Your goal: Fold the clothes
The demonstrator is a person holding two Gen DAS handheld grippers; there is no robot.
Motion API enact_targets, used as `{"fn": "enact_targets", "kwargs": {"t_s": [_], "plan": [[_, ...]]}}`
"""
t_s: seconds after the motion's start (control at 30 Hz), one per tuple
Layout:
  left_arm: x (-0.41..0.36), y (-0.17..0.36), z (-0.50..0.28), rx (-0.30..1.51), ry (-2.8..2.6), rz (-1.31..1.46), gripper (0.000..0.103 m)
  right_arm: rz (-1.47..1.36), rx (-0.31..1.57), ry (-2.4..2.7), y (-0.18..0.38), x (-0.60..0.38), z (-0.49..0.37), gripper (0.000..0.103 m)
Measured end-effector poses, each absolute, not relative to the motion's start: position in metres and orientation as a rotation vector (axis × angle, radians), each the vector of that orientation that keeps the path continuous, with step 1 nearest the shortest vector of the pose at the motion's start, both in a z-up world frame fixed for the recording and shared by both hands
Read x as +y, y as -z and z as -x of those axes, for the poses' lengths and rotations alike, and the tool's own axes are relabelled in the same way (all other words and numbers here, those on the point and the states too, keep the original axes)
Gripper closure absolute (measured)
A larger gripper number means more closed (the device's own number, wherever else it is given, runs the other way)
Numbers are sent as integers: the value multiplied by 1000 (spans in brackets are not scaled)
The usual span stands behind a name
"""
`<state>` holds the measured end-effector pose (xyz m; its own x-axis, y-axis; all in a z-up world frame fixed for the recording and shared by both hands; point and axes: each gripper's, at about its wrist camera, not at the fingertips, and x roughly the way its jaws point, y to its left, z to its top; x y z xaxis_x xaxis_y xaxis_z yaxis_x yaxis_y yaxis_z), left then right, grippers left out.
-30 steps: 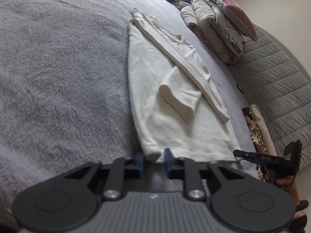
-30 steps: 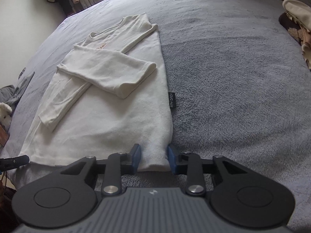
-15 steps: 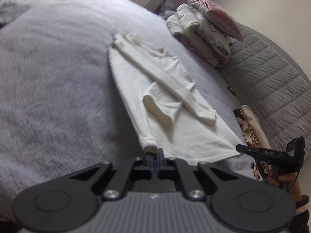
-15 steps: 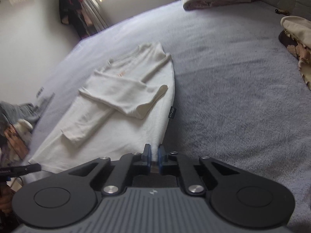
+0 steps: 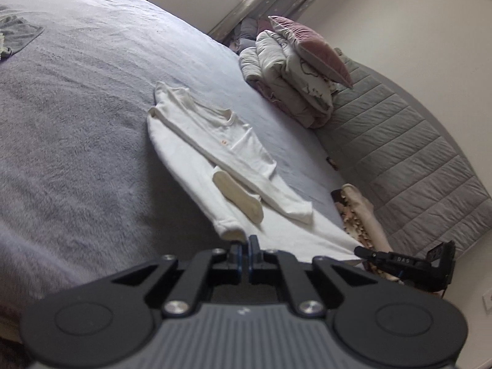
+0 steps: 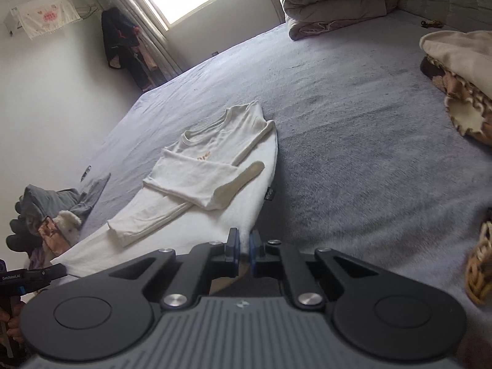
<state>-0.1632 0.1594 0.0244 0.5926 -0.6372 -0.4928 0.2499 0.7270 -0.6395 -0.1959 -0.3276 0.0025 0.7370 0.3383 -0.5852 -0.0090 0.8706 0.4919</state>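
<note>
Hem fold in hand: both claws clenched on the bottom corners of the shirt, hem raised off the bed.

Left claw [image 5: 246, 241] pinches one hem corner; right claw [image 6: 243, 241] pinches the other, with white cloth showing between its pads. The shirt [image 5: 196, 141] lies lengthwise on the grey bed [image 5: 77, 123], collar at the far end, both sleeves folded in across the body, one cuff turned up to show its inner face. The body is flat further up; only the near end is lifted. Judged step: bringing the hem toward the collar. That calls for both claws to travel together at even height, keeping the hem taut so the crossed sleeves do not slide out.
</note>
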Motion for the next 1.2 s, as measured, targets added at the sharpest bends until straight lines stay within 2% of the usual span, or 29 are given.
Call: {"fn": "enact_targets", "kwargs": {"t_s": [0.23, 0.5, 0.77, 1.2], "plan": [[160, -17, 183, 815, 569, 552, 100, -476, 746, -215, -1, -327, 219, 95], [164, 9, 162, 899, 525, 599, 100, -472, 815, -201, 13, -325, 197, 95], [167, -3, 99, 889, 489, 637, 100, -484, 826, -184, 3, -328, 133, 95], [160, 32, -6, 927, 333, 646, 99, -470, 882, -96, 36, -317, 22, 95]]}}
